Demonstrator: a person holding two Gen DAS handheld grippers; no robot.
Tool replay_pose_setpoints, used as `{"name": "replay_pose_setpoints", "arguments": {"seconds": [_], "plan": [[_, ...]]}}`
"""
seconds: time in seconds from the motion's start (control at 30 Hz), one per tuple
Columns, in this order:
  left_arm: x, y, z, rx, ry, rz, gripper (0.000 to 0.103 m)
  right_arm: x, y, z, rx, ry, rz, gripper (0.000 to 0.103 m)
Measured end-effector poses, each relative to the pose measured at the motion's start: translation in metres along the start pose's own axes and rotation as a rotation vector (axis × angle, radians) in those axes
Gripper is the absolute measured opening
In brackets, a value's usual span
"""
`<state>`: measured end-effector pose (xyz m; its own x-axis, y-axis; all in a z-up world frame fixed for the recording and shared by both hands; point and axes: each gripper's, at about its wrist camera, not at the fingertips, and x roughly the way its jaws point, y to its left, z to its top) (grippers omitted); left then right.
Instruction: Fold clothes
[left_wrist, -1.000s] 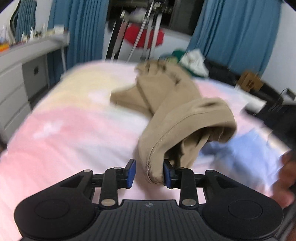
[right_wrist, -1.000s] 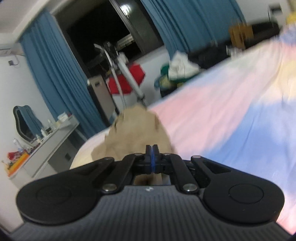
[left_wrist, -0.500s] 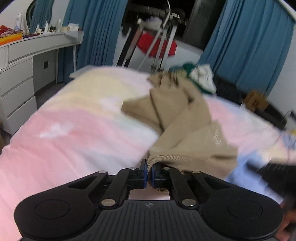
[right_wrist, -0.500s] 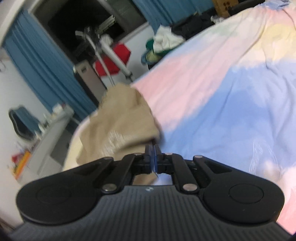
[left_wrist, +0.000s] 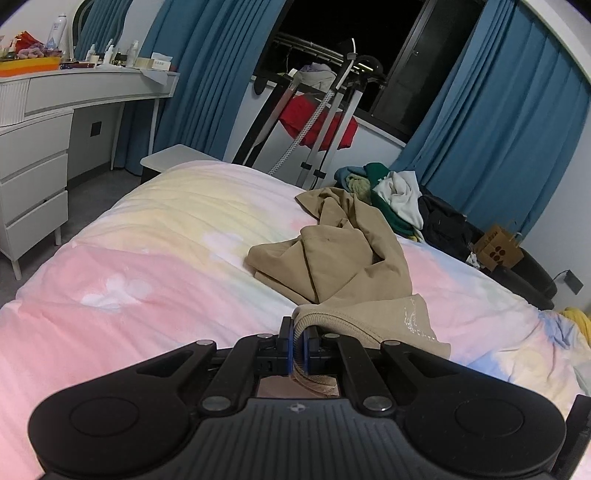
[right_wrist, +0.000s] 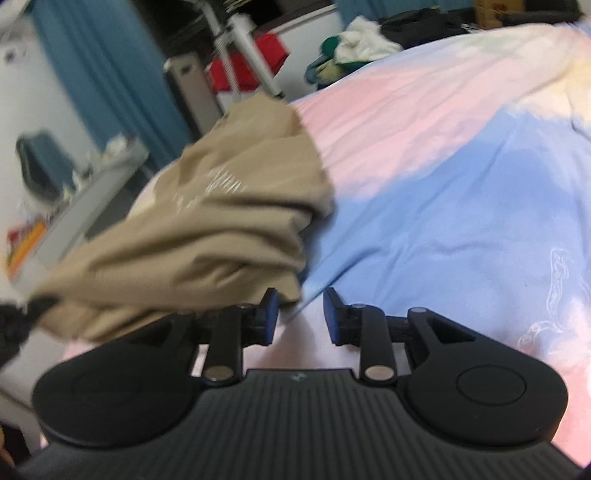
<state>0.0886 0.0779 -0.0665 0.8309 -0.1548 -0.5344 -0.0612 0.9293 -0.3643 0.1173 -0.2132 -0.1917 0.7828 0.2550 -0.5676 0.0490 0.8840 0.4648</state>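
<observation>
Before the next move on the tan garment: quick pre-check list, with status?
1. left gripper pinches the ribbed hem of the tan garment: ok.
2. right gripper jaws opening, no cloth between them: ok.
3. Garment spread flat on the bed cover: not ok, bunched and twisted.
4. Sleeves located: cannot tell.
5. Garment apart from the clothes pile: not ok, far end reaches it.
</observation>
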Motion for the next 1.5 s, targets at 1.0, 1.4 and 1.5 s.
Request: {"name": "replay_pose_setpoints", "arguments": {"seconds": [1.0,1.4,1.5], "plan": [[0.001,-0.001,0.002,0.013,-0.008,0.023,0.005,0.005,0.000,0.009,0.067,-0.149,0.137,0.032],[0.005,-0.007,-0.003,0.073,-0.004,0.039,0.005,0.048,0.010,0.009,-0.037,-0.064,0.046,0.015],[-0.002,-0.007,0.005,0.060,-0.028,0.025,0.005,0.030,0.017,0.017,-0.032,-0.109,0.002,0.009]]}}
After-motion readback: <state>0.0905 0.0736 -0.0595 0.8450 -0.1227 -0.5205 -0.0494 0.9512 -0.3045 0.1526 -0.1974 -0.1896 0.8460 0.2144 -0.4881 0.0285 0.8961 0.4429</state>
